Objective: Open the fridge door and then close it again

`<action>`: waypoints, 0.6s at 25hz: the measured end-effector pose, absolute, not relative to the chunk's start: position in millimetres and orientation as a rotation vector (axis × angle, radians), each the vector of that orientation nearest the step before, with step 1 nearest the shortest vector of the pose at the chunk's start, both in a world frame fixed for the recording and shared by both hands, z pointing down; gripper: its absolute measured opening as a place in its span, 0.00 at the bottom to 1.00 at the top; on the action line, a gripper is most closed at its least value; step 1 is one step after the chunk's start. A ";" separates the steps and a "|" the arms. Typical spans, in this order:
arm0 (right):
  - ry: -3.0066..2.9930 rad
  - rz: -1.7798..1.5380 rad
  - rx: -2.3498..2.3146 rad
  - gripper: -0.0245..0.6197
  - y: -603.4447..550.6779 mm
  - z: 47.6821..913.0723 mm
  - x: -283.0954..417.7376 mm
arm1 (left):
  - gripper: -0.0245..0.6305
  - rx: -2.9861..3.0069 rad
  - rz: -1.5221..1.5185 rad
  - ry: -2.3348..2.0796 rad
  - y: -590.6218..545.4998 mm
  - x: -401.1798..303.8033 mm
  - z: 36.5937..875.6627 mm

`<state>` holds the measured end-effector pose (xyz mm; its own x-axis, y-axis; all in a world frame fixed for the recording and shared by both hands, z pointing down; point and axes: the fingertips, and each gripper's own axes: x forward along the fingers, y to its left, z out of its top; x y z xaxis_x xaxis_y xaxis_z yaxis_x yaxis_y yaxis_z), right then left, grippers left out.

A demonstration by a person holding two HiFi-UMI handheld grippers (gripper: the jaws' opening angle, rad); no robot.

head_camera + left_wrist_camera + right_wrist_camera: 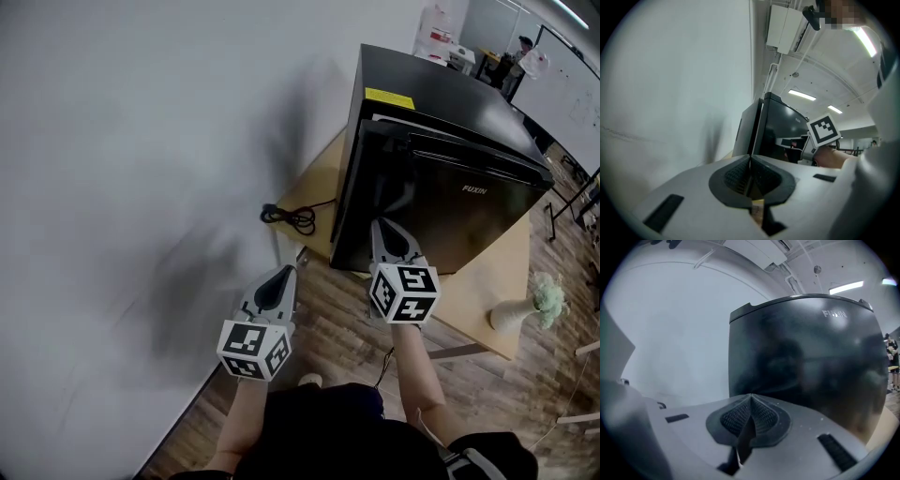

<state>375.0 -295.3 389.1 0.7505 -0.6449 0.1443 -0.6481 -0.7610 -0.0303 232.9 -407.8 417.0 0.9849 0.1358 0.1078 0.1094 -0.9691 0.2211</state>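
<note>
A black mini fridge stands on a wooden table against the white wall. Its glossy door faces me and looks slightly ajar along the left edge. My right gripper is shut with nothing in it, its tip at the door's lower left part. In the right gripper view the door fills the space just past the shut right gripper. My left gripper is lower and to the left, shut and empty, apart from the fridge. From the left gripper I see the fridge side and the right gripper's marker cube.
A black cable lies coiled on the table left of the fridge. A white vase with pale flowers stands at the table's right corner. The white wall runs along the left. Wooden floor lies below; whiteboards and people are far back.
</note>
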 end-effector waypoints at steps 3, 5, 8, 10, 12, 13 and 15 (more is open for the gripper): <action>-1.044 0.234 2.937 0.02 -298.6 390.0 389.0 | 0.05 2.912 0.182 0.174 -411.9 238.4 417.8; -1.010 0.239 2.942 0.02 -299.4 392.2 398.0 | 0.05 2.912 0.187 0.176 -412.9 241.3 419.4; -0.971 0.257 2.945 0.02 -301.2 396.0 407.8 | 0.05 2.910 0.190 0.178 -414.7 244.7 421.1; -0.951 0.249 2.945 0.02 -302.1 397.1 409.5 | 0.05 2.908 0.191 0.177 -415.9 247.0 422.3; -0.927 0.237 2.938 0.02 -302.0 397.3 409.9 | 0.05 2.907 0.191 0.177 -416.0 248.5 423.0; -0.923 0.238 2.941 0.02 -301.5 397.3 410.0 | 0.05 2.907 0.191 0.177 -415.8 248.8 422.8; -0.927 0.245 2.957 0.02 -300.6 396.9 409.9 | 0.05 2.906 0.189 0.175 -416.1 248.4 422.1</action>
<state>409.9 -300.6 396.9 0.8098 -0.5645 0.1599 -0.5697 -0.8217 -0.0159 248.4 -416.1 422.1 0.9846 0.1325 0.1139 0.1037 -0.9678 0.2292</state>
